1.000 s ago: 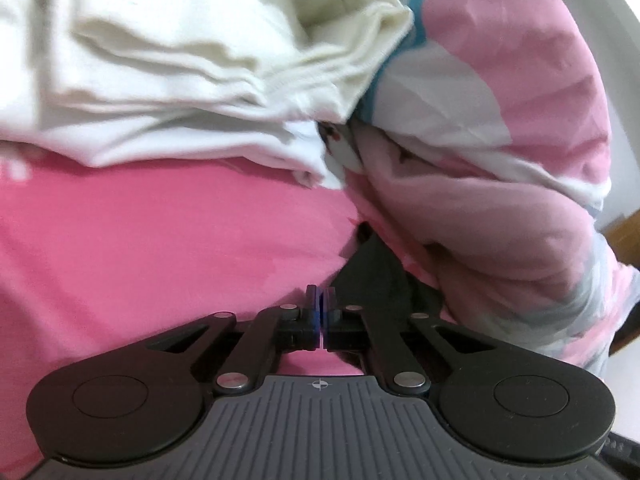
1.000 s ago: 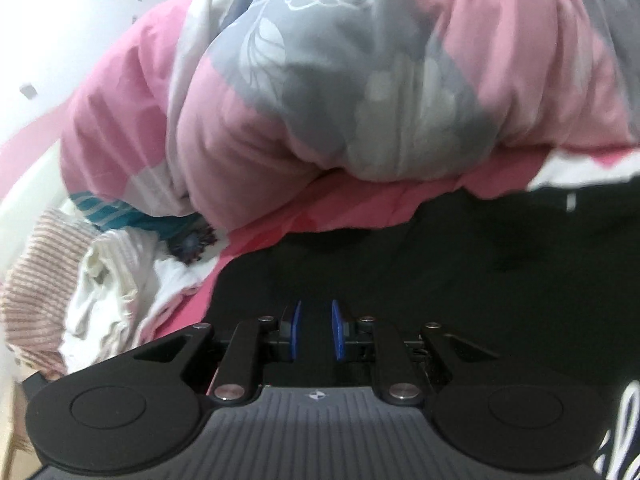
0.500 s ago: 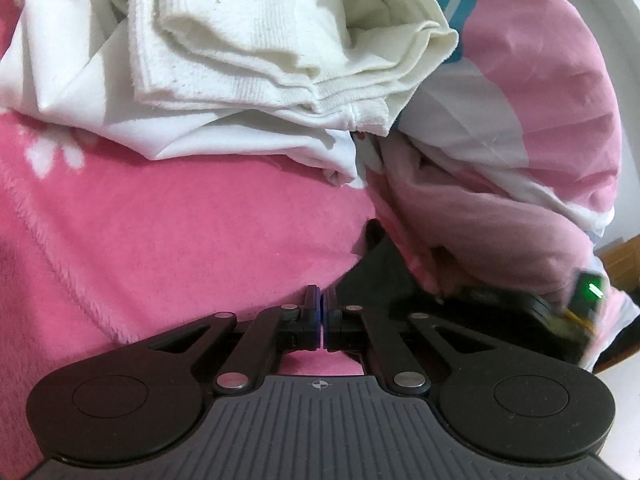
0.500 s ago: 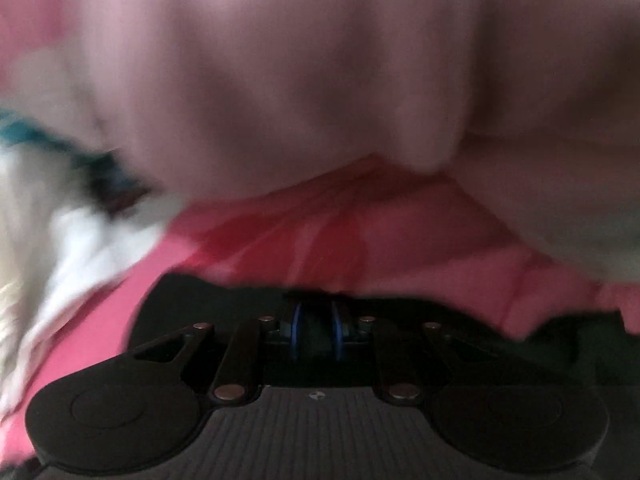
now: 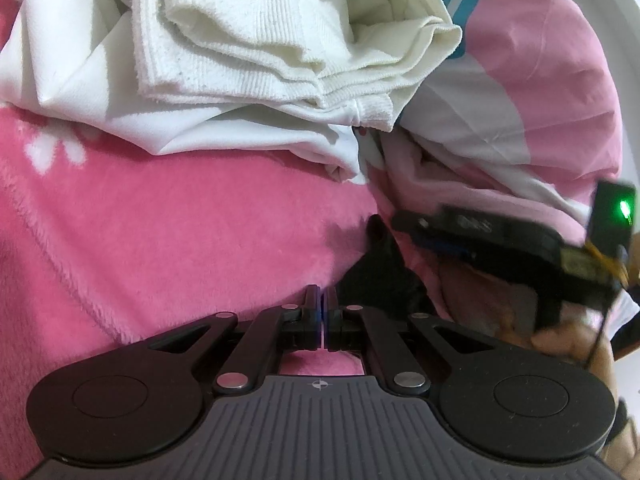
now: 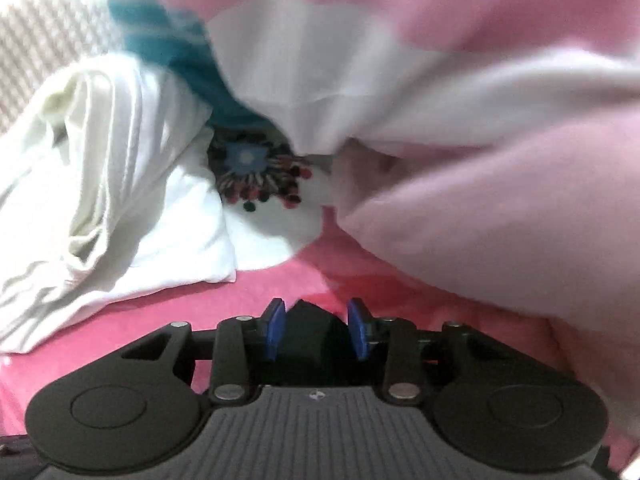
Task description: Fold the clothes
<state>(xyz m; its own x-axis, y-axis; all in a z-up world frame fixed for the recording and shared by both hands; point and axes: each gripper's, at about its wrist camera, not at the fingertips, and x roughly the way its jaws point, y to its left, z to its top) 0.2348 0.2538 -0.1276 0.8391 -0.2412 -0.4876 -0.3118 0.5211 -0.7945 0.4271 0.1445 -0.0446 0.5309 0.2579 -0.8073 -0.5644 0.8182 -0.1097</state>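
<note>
Left gripper [image 5: 322, 300]: nearest in the left wrist view, tipped somewhat downward over the pink fleece blanket [image 5: 180, 232]; its jaws are pressed fully together. Whether any cloth is pinched between them cannot be told; a point of the black garment [image 5: 380, 268] rises just right of the tips.
Right gripper [image 6: 316, 326]: aimed steeply down at the blanket's far edge. Its blue pads [image 6: 274, 328] stand partly apart, the jaws having just been opening. A peak of the black garment [image 6: 310, 336] stands in the gap; whether the pads touch it is unclear, and they do not look to be pressing on it.
Right gripper as seen from the left [image 5: 500, 244]: blurred, lying across the frame to the right of the black garment, a green light on its body, a hand [image 5: 560, 336] gripping below it.
Black garment: low on the blanket, its corner between both grippers' tips, the rest hidden under the tools.
Pile of white clothes [image 5: 248, 52]: beyond the black garment, on the blanket, loosely heaped with a ribbed cream piece on top; a dark flower print [image 6: 256, 176] shows at its right edge.
Teal striped cloth [image 6: 176, 40]: behind the white pile.
Pink and white quilt [image 6: 460, 112]: bulging to the right of the black garment, overhanging the blanket.
</note>
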